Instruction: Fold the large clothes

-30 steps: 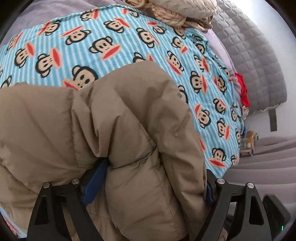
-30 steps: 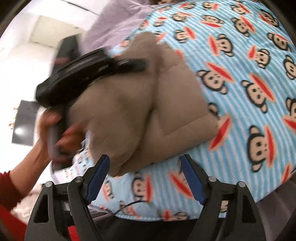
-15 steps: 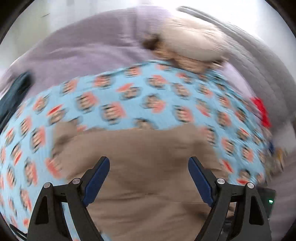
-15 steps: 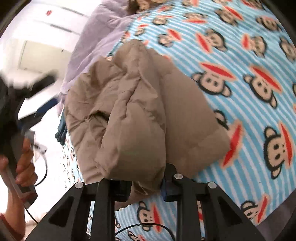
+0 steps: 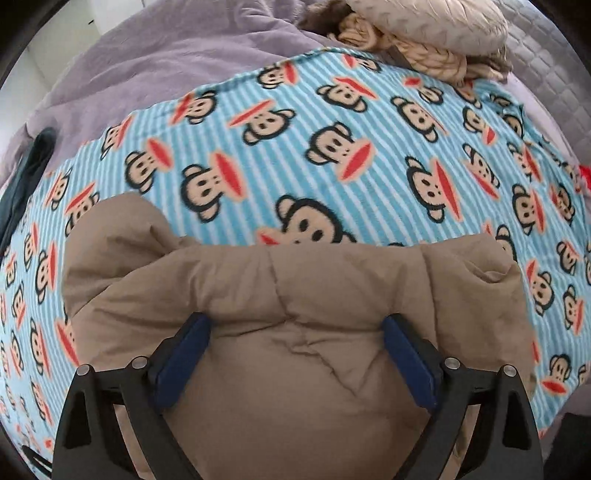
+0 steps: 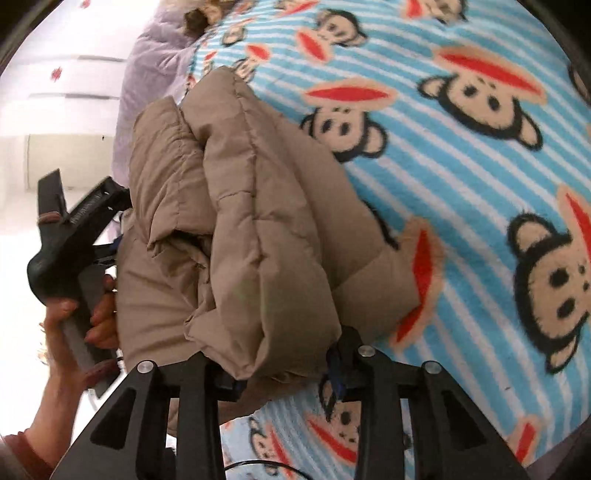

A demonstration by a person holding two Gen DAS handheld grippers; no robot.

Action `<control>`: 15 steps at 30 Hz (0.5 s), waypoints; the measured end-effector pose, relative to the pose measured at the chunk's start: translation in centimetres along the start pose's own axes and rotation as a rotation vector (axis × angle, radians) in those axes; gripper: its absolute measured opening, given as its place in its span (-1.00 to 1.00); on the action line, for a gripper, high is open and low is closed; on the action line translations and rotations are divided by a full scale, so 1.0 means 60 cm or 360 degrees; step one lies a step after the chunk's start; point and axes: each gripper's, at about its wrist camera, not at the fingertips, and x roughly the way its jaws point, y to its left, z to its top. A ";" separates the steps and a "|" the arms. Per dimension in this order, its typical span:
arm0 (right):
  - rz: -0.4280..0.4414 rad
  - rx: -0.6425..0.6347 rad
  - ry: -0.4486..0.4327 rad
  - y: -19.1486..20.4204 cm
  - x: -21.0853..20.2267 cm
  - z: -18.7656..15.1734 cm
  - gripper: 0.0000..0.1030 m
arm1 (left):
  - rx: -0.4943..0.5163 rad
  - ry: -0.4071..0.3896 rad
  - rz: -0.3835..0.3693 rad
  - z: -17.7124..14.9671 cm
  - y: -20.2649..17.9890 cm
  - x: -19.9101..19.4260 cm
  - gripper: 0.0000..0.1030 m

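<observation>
You're working in a home bedroom: a bed spread with a blue-striped monkey-print fleece blanket [image 5: 332, 122], a lilac duvet [image 5: 155, 62] rumpled behind it, a grey quilted cover [image 5: 546, 62] and a cream knitted cushion [image 5: 424, 22] at its far end.

One tan puffer jacket [image 5: 295, 306], one monkey-print blanket [image 5: 332, 122], one purple duvet [image 5: 166, 55], two grippers [image 5: 295, 354] [image 6: 284, 373]

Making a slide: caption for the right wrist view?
Right gripper clamps folded tan puffer jacket on monkey-print blanket, jaws opening.
</observation>
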 end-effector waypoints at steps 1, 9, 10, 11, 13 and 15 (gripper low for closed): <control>-0.0047 -0.0031 -0.0007 0.005 -0.014 0.002 -0.28 | 0.0000 0.0000 0.0006 0.001 -0.003 0.001 0.84; -0.0301 -0.0481 -0.0230 0.100 -0.131 -0.003 -0.24 | -0.0010 0.0001 0.0016 -0.002 0.002 0.002 0.84; -0.0323 -0.0565 -0.0245 0.116 -0.137 -0.002 -0.24 | -0.0006 0.0001 0.0021 -0.002 0.001 0.002 0.84; -0.0333 -0.0656 -0.0260 0.138 -0.138 -0.002 -0.24 | -0.0004 0.0000 0.0025 -0.003 0.001 0.002 0.84; -0.0316 -0.0781 -0.0254 0.170 -0.130 0.003 -0.24 | -0.0003 -0.0006 0.0030 -0.004 0.001 0.000 0.84; -0.0316 -0.0916 -0.0213 0.199 -0.109 0.005 -0.24 | -0.0004 -0.0007 0.0033 -0.004 0.002 0.000 0.84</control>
